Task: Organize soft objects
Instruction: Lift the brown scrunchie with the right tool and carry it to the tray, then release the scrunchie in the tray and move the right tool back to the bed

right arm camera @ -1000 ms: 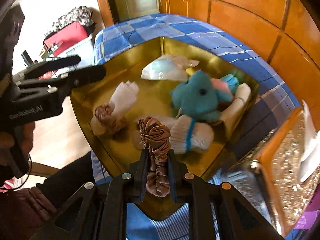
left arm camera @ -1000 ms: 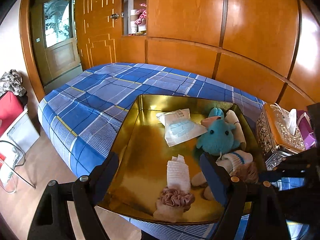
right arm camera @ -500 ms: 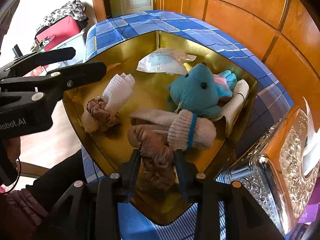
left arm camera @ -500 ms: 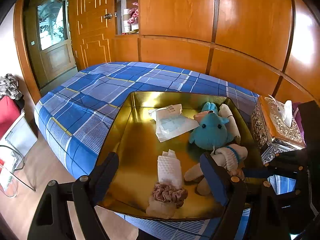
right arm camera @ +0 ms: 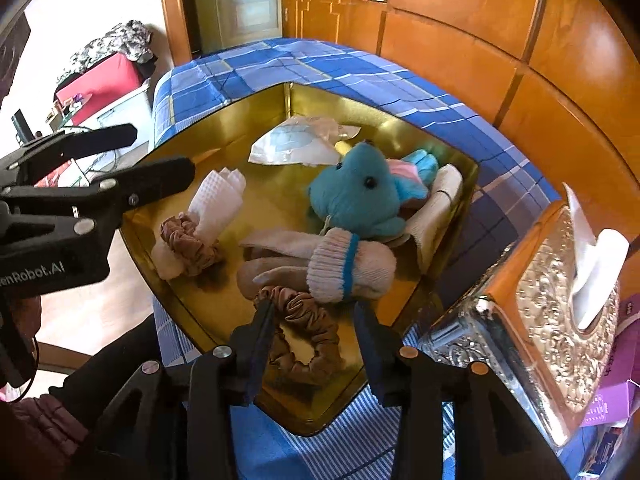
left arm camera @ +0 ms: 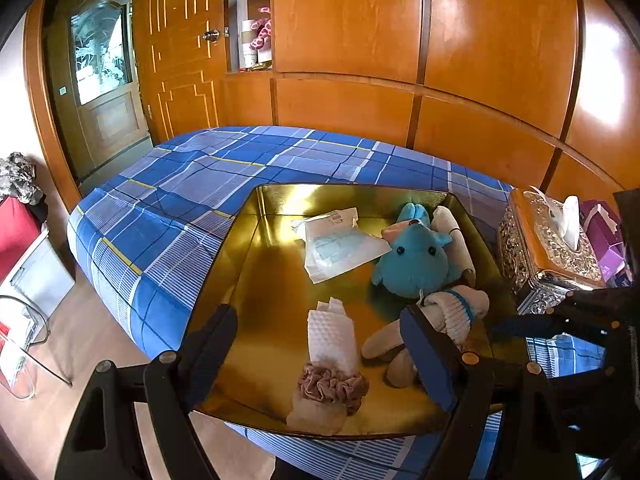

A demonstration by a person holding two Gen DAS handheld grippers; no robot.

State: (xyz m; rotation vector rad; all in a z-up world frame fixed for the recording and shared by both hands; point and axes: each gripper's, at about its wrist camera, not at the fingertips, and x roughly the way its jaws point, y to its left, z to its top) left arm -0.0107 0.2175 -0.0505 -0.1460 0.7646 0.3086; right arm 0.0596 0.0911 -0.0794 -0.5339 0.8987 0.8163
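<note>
A gold tray (left arm camera: 256, 280) (right arm camera: 248, 120) on the blue plaid bed holds soft things: a teal plush (left arm camera: 420, 260) (right arm camera: 356, 196), a rolled white sock with a blue stripe (left arm camera: 456, 312) (right arm camera: 348, 264), a white cloth (left arm camera: 332, 332) (right arm camera: 218, 200), a pink scrunchie (left arm camera: 332, 384) (right arm camera: 188, 240) and a plastic packet (left arm camera: 340, 244) (right arm camera: 300, 144). My right gripper (right arm camera: 314, 312) is open; a brown scrunchie (right arm camera: 308, 332) lies in the tray between its fingers. My left gripper (left arm camera: 320, 328) is open and empty above the tray's near edge.
A silver tissue box (left arm camera: 548, 256) (right arm camera: 540, 312) stands right of the tray, with a purple pack (left arm camera: 604, 236) behind it. The bed (left arm camera: 180, 200) stretches left to wooden wall panels and a door. A red case (left arm camera: 16, 232) sits on the floor at left.
My right gripper opened and let the brown scrunchie down into the tray by the sock. My left gripper drew back a little and stayed open.
</note>
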